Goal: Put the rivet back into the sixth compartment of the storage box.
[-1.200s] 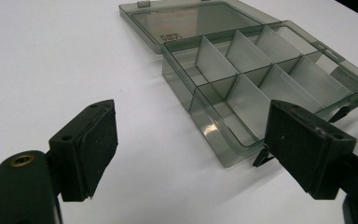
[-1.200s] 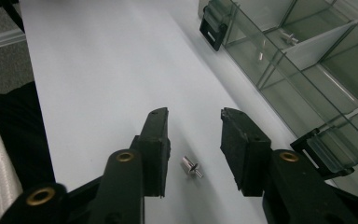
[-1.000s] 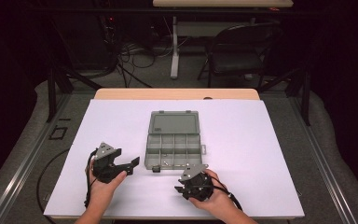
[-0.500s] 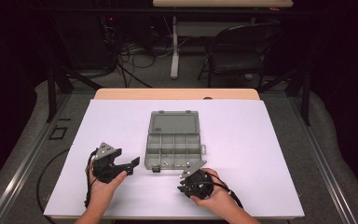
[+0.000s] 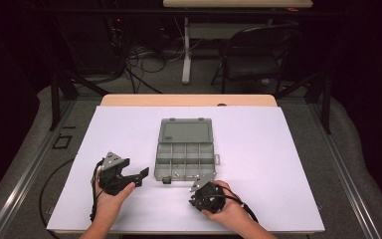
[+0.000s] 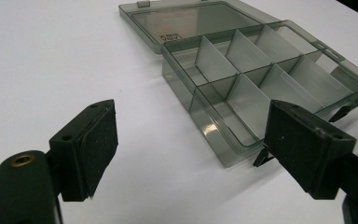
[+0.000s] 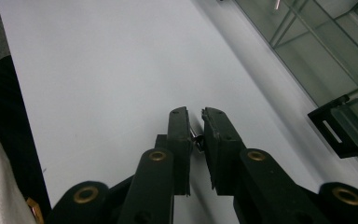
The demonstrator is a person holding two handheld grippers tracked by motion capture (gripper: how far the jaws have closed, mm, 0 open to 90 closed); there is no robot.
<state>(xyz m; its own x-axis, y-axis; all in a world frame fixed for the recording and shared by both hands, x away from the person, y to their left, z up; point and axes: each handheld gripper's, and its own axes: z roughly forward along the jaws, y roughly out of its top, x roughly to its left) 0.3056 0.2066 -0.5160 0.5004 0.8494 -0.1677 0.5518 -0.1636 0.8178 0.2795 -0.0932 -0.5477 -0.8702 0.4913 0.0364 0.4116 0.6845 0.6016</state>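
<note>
Right gripper view: right tool point(image 7: 196, 128) has just closed on a small screw point(image 7: 195, 136); left tool point(image 6: 191, 140) gapes.

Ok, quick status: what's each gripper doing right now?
Left gripper: open, holding nothing, aimed at the open compartment box.
Right gripper: has just been closing, now nearly shut on a small metal part.

Small silvery metal screw point(image 7: 195, 136) sits pinched between the right gripper's point(image 7: 196, 128) pads, just above the white table. Smoky transparent plastic compartment box point(image 5: 185, 158) lies nearby, lid open flat.
</note>
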